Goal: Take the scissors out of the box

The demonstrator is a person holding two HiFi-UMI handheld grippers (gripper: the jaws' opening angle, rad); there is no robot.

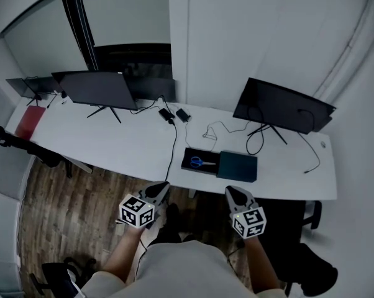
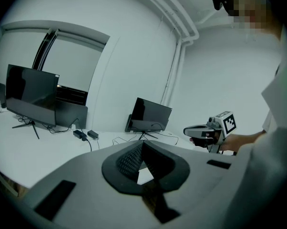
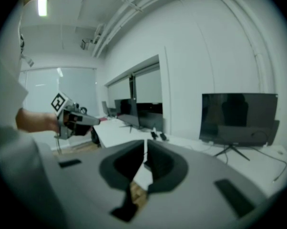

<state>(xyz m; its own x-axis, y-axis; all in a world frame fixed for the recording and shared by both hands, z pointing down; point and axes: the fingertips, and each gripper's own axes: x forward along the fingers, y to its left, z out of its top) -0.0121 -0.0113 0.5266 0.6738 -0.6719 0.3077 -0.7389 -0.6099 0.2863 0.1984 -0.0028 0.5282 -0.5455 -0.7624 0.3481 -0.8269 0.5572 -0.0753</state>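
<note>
In the head view the scissors (image 1: 198,162) in the box (image 1: 201,168) show only blue handles; the blades are too small to make out. A flat red thing (image 1: 30,121) at the counter's (image 1: 125,144) far left end and a small pale thing (image 1: 323,144) near its right end are too small to name. The bottom edge cuts off the left forearm (image 1: 120,256) and the right forearm (image 1: 263,266). In its own view, the left hand-held gripper (image 2: 142,144) hides the near counter behind its grey body, as does the right hand-held gripper (image 3: 145,143), whose view is blurred.
</note>
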